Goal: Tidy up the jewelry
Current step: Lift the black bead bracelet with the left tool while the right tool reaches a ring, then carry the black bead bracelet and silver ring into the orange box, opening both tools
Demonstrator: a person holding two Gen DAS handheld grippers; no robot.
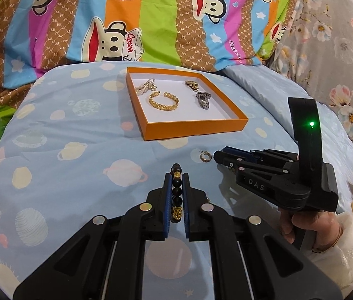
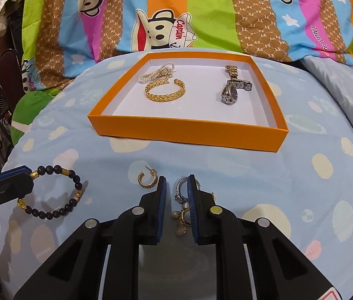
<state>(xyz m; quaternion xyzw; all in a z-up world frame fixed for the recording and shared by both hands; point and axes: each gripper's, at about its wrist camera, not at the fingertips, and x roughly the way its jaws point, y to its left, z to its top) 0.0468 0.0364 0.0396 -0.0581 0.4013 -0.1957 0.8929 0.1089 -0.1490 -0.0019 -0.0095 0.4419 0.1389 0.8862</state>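
Black beads fill the narrow gap of the left tool (image 1: 176, 195), whose blue pads are pinched on the beaded bracelet (image 1: 177, 192); from the right wrist view that bracelet (image 2: 54, 192) hangs as a full loop from the tool tip, just above the blue planet-print bedsheet (image 2: 226, 165). Close to the other camera, the right tool (image 2: 177, 195) stands partly spread around a small cluster of rings and pearl earrings (image 2: 182, 207) on the sheet; the cluster lies against the right pad, and whether the left pad touches it I cannot tell. Just left of that tool lies a gold hoop earring (image 2: 147, 180), free on the sheet. Farther back sits the orange box (image 2: 189, 131), shallow and white inside. It holds a pearl bracelet (image 2: 156, 73) at the back left, a gold braided bangle (image 2: 164, 90) just in front of it, a gold watch band (image 2: 231, 71) at the back right, and a silver watch (image 2: 232, 92) in front of that.
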